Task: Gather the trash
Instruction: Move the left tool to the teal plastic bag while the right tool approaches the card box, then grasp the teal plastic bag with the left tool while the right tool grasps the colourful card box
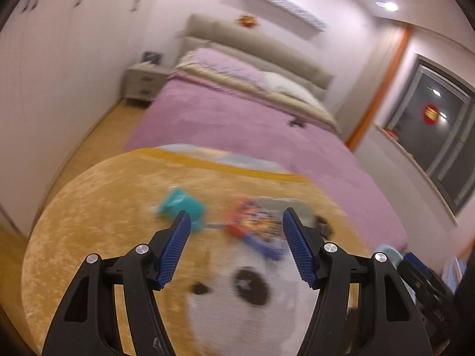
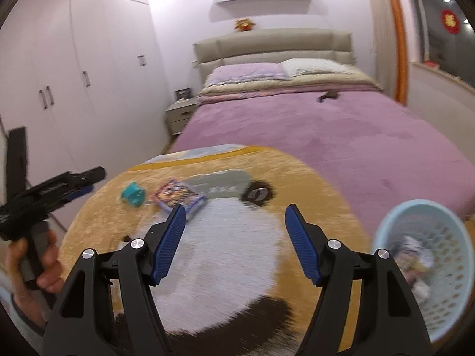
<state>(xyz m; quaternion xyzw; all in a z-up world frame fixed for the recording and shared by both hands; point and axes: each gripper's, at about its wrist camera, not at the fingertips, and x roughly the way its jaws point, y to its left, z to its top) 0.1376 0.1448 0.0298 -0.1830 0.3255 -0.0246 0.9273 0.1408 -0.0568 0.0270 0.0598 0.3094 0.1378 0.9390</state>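
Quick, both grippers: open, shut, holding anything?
Left gripper: open, holding nothing.
Right gripper: open, holding nothing.

Golden-yellow round rug [image 2: 297,178] with a white, black-eyed panda face. On it, a teal wrapper [image 2: 132,197] and a packet [image 2: 177,197] printed in orange, red and purple. Bed [image 2: 326,127] spread in lilac-pink, beige headboard. Pale blue perforated basket [image 2: 457,305]. Black grippers, blue ribbed fingers [image 2: 169,244]. White wardrobe doors [image 2: 74,68].
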